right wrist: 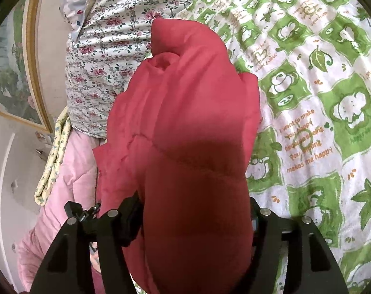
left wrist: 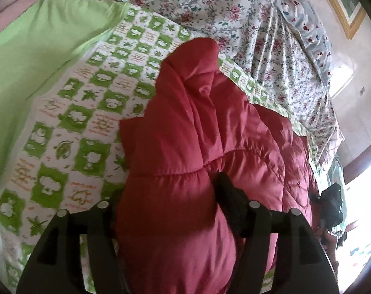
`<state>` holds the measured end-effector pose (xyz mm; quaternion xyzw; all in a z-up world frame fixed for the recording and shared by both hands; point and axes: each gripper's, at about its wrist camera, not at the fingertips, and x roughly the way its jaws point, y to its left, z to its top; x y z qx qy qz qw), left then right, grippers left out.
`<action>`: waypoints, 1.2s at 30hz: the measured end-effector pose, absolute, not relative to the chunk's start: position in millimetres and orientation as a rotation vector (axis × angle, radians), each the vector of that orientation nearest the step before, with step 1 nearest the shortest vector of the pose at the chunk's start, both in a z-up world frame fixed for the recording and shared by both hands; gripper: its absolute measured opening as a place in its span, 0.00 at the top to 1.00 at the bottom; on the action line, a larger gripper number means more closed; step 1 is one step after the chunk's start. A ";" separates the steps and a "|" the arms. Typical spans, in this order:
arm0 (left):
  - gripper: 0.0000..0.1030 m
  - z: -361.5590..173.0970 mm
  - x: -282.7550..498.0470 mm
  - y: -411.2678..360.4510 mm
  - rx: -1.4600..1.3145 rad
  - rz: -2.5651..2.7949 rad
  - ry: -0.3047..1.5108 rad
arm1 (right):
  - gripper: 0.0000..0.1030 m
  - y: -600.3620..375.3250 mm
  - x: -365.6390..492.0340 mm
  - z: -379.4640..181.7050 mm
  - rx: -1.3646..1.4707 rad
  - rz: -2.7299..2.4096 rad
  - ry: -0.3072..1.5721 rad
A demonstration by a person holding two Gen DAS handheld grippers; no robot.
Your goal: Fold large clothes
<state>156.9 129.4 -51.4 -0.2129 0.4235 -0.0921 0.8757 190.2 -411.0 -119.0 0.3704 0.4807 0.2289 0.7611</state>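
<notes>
The left matte black plastic gripper (left wrist: 169, 210) has two angular finger arms with rectangular cut-out slots, each arm carrying two round silver screw heads near its tip. The right matte black plastic gripper (right wrist: 196, 210) is built alike, with four silver screws across its arms.

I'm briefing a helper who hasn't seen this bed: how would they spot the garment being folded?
Start from the bed, spread with a green-and-white checked cartoon blanket. Bunched on it, near the flowered bedding, is a puffy red quilted jacket, gripped by both the left gripper and right gripper. It is the only plain red, stitched, padded item; everything around it is printed, pale green or pink.
</notes>
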 end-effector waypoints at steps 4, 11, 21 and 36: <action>0.35 -42.2 145.9 144.1 -0.430 -0.124 0.860 | 0.34 -409.5 188.8 -117.8 0.806 0.476 1.039; 0.35 -8.2 115.8 120.1 -0.318 -0.139 0.764 | 0.30 -405.5 186.5 -115.7 0.795 0.430 1.032; 0.35 3.8 108.7 41.5 -0.177 -0.275 0.759 | 0.18 -416.7 160.7 -60.8 0.633 0.232 0.950; 0.34 -31.1 122.5 -23.5 0.033 -0.272 0.840 | 0.19 -255.6 142.7 -32.2 -0.073 0.293 0.856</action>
